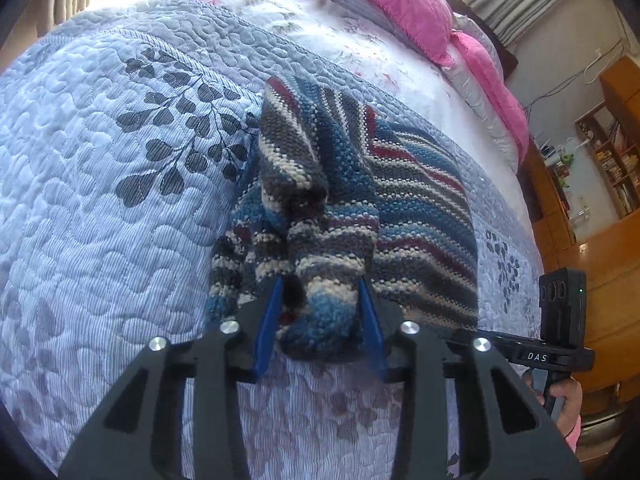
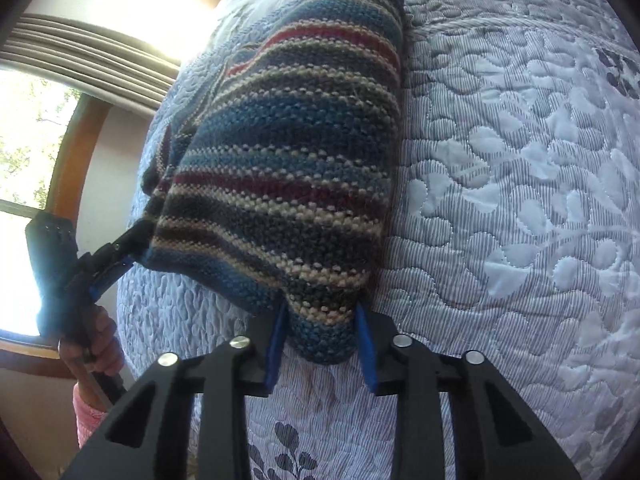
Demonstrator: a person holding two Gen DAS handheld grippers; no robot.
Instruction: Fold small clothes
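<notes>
Your left claw [image 1: 320,292] has its blue fingers [image 1: 269,328] closed on a bunched fold of the striped knitted garment [image 1: 400,200], which lies on the quilted bedspread [image 1: 100,200] of the bed, near its front edge. Your right claw [image 2: 320,320] likewise pinches a corner of the same garment between its blue pads, with the knit lifted off the quilt and stretched between the two claws. Pink pillows [image 1: 400,4] lie at the far end of the bed, well apart from the garment.
</notes>
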